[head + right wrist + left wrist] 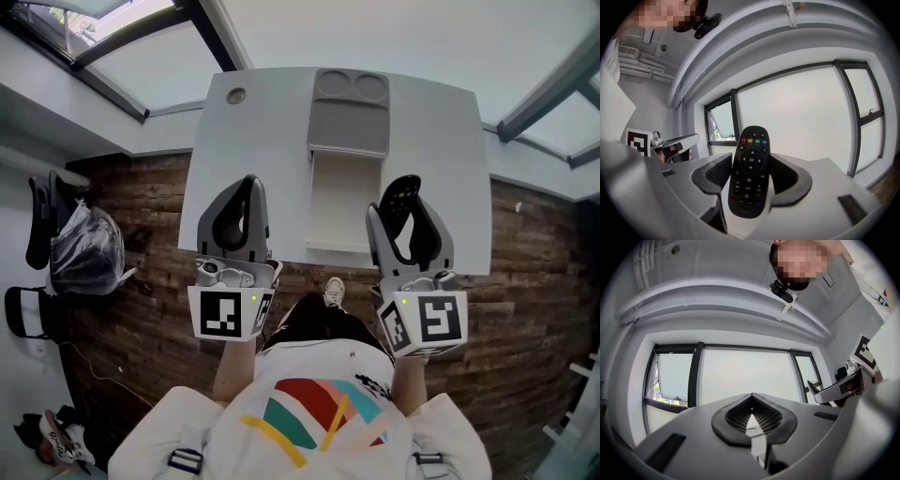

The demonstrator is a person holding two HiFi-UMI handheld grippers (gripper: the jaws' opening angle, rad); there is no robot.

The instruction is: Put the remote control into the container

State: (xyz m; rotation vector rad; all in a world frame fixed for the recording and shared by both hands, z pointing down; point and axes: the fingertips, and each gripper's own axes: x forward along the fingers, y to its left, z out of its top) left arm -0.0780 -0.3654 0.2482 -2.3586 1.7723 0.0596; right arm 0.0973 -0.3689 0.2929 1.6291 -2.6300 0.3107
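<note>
Black remote control point(750, 171): clamped between the pads of the right hand-held gripper point(751, 164), button face toward that gripper's camera, top end standing past the jaw tips.
Remote position: in the head view it point(401, 192) was held over the near right part of the desk, just right of the container, not in it.
Right hand-held gripper point(403, 211): jaws spread and pressed on the remote's two long sides.
Left hand-held gripper point(246, 187): jaws together, tips meeting, nothing between them point(751, 401); held over the near left part of the desk.
Container point(342, 202): white open tray at mid-desk, with a grey section point(349, 122) bearing two round hollows at its far end.
Desk point(253, 122): white top, with a small round fitting point(235, 96) near the far left corner.
Floor point(141, 216): dark wood boards; a clear plastic bag point(86, 248) lay at the left.
Shoe point(334, 291): pale, seen below the desk's near edge.
</note>
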